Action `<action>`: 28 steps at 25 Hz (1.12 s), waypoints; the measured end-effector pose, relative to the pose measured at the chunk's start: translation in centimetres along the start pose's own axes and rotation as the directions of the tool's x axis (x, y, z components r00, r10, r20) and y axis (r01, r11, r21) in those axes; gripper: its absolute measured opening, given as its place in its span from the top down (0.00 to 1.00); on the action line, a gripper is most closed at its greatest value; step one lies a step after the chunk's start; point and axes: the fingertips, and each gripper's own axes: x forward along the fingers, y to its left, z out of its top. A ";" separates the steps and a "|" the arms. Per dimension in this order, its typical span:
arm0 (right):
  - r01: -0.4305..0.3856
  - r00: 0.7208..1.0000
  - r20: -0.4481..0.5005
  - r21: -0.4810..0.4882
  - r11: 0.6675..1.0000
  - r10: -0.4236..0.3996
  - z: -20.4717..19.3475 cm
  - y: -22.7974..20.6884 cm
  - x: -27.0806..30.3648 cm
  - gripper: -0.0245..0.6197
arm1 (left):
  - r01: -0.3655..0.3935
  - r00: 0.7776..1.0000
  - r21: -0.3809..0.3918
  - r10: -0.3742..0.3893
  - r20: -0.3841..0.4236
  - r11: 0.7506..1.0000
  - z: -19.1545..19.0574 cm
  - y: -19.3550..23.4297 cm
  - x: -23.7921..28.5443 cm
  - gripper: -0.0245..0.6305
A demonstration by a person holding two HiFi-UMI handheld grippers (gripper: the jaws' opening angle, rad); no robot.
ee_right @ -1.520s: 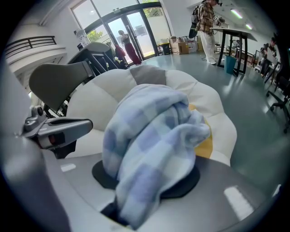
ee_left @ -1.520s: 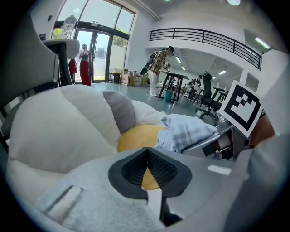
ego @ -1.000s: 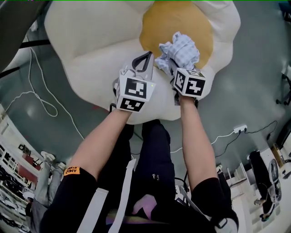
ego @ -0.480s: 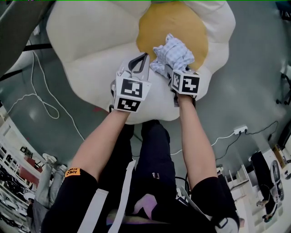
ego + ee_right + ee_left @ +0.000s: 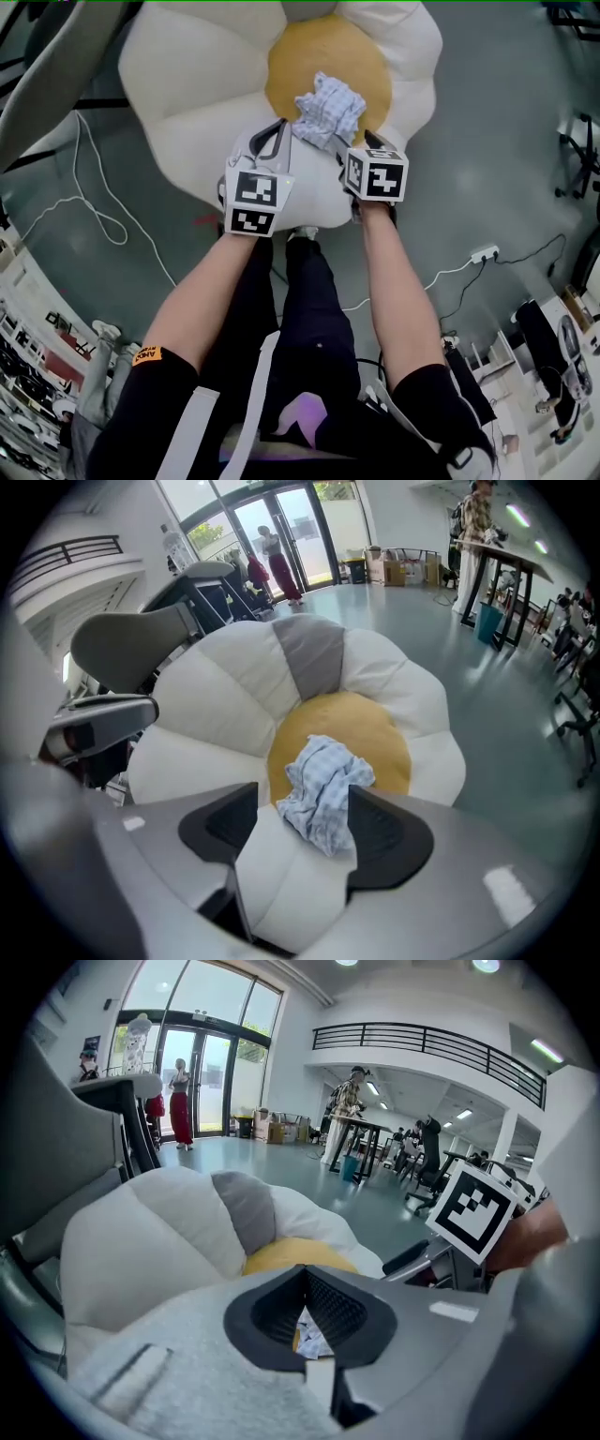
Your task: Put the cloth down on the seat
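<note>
Right gripper (image 5: 305, 803) is hanging empty, jaws having just been opening wide, cloth (image 5: 323, 794) is lying bunched on the yellow seat (image 5: 380, 738) between and below its fingers, left gripper (image 5: 305, 1271) is sitting closed, empty; I'd be backing straight off, snagging nothing.

Open office w/ desks (image 5: 361, 1136), chairs (image 5: 427, 1159), mezzanine (image 5: 422, 1040), glass doors (image 5: 202, 1082).
</note>
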 end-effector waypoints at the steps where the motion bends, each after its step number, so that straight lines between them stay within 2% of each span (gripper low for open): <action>1: -0.001 1.000 0.016 -0.005 1.000 0.001 0.5 0.2 -1.1 0.51 | -0.005 1.000 0.002 0.005 0.002 1.000 0.7 -0.3 -0.7 0.96; 4: 0.005 0.997 0.072 -0.036 0.999 -0.003 1.8 1.1 -4.3 0.67 | -0.030 0.999 0.003 0.030 0.017 1.000 2.5 -0.8 -2.5 0.96; 12: 0.050 0.978 0.205 -0.074 0.996 -0.034 3.8 4.0 -12.6 0.95 | -0.071 0.995 -0.026 0.073 0.071 0.997 6.3 -1.9 -7.9 0.96; 18: 0.072 0.958 0.285 -0.081 0.994 -0.046 4.4 6.6 -19.2 0.96 | -0.084 0.993 -0.034 0.086 0.083 0.996 7.9 -3.8 -13.0 0.96; 23: 0.062 0.932 0.361 -0.090 0.994 -0.026 4.8 8.6 -24.7 0.96 | -0.047 0.993 -0.037 0.051 0.104 0.998 9.9 -6.6 -17.0 0.96; 28: 0.037 0.914 0.406 -0.104 0.994 0.008 4.5 10.7 -29.5 0.96 | -0.011 0.988 -0.004 0.011 0.154 1.000 12.5 -9.9 -20.9 0.96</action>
